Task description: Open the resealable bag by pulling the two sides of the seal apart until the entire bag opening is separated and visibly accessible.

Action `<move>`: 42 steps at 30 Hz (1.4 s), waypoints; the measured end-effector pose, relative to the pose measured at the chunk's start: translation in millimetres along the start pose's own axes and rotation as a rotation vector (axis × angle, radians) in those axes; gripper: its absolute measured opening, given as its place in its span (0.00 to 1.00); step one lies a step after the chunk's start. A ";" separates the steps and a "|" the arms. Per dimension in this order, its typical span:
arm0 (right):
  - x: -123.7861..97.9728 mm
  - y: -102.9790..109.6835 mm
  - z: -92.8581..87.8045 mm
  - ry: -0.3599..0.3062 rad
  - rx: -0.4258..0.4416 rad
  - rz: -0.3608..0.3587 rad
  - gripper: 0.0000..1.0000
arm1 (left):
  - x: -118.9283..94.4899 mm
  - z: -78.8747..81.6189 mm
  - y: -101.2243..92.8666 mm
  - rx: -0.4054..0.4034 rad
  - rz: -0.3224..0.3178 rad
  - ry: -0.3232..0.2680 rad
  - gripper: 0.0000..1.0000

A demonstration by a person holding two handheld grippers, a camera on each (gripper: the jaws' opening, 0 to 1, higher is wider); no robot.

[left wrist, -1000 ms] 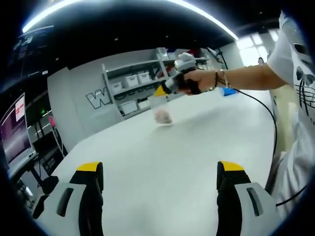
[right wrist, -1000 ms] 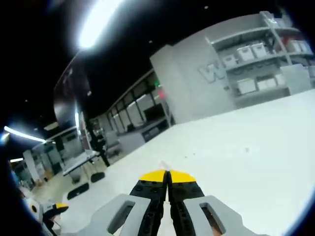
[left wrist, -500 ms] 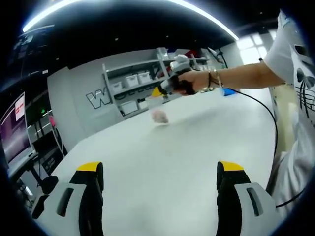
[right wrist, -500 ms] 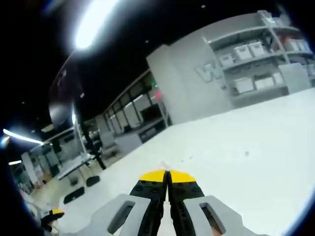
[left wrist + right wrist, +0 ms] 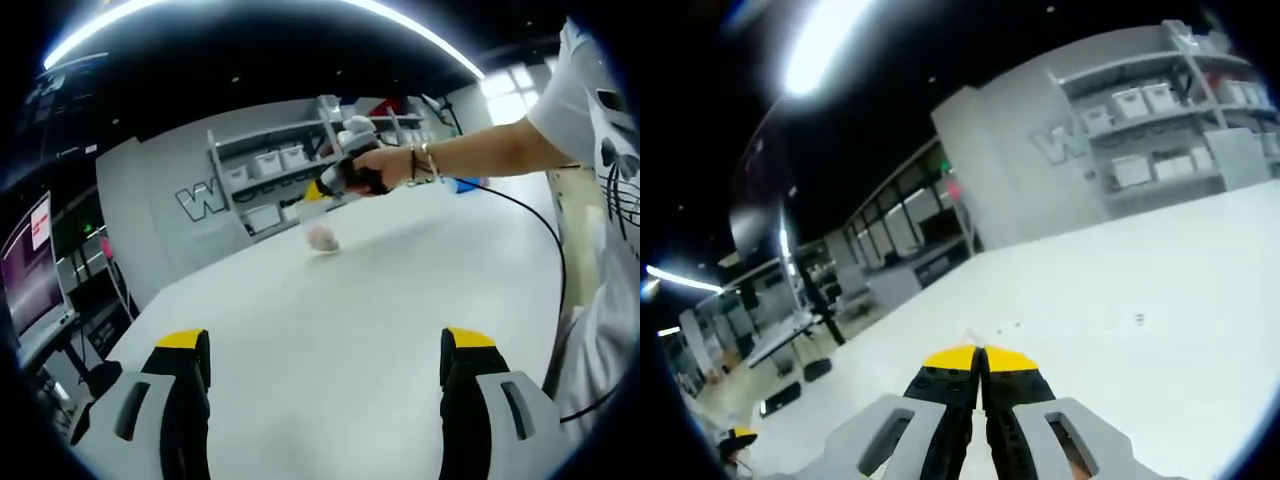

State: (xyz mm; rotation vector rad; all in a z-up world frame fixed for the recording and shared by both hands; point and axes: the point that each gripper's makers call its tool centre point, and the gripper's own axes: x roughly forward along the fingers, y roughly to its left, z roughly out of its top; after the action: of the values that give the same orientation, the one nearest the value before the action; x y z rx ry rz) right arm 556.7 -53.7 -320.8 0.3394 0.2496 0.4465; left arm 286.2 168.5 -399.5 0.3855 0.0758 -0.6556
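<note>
In the left gripper view a clear resealable bag (image 5: 322, 234) with something pink inside hangs just over the white table (image 5: 340, 310), far ahead. A person's hand holds my right gripper (image 5: 319, 189) at the bag's top edge. My left gripper (image 5: 325, 342) is open near the table's front, its yellow-tipped jaws wide apart with nothing between them. In the right gripper view my right gripper (image 5: 980, 354) has its jaws pressed together, and a sliver of clear plastic (image 5: 970, 336) pokes out above the tips. The bag's seal is too small to make out.
Grey shelves with white bins (image 5: 268, 165) stand behind the table. A black cable (image 5: 545, 225) runs along the table's right side past a blue object (image 5: 465, 185). The person's white shirt (image 5: 610, 150) is at the right. A monitor (image 5: 30, 270) stands at the left.
The hand with my right gripper and the bag has drifted left and farther from the left gripper. The left gripper's jaws have stayed wide apart.
</note>
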 end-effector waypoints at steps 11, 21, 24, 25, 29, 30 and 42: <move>10.8 -4.1 1.7 0.002 -0.012 -0.013 0.00 | 4.9 -2.3 0.7 0.000 -0.006 0.010 0.94; 22.1 -13.3 3.7 0.002 -0.007 -0.044 0.00 | 4.7 -4.1 2.9 -0.002 -0.002 0.014 0.94; 26.0 -17.7 6.8 0.000 -0.005 -0.054 0.00 | 4.6 -5.2 4.2 -0.005 0.002 0.016 0.94; 27.2 -19.6 8.2 0.000 -0.004 -0.058 0.00 | 4.6 -5.5 4.5 -0.005 0.002 0.017 0.94; 30.5 -22.8 12.7 0.001 -0.009 -0.066 0.00 | 4.6 -6.1 5.9 -0.007 0.005 0.017 0.94; 31.7 -22.8 14.1 0.001 -0.010 -0.066 0.00 | 4.7 -6.3 6.3 -0.007 0.005 0.017 0.94; 49.4 -35.0 12.8 0.018 -0.109 -0.129 0.00 | 7.2 -8.5 7.8 -0.010 0.006 0.017 0.94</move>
State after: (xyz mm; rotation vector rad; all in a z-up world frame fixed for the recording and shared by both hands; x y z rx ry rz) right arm 617.0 -64.1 -330.0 0.2111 0.2621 0.3342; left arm 297.1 173.2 -406.2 0.3811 0.0943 -0.6463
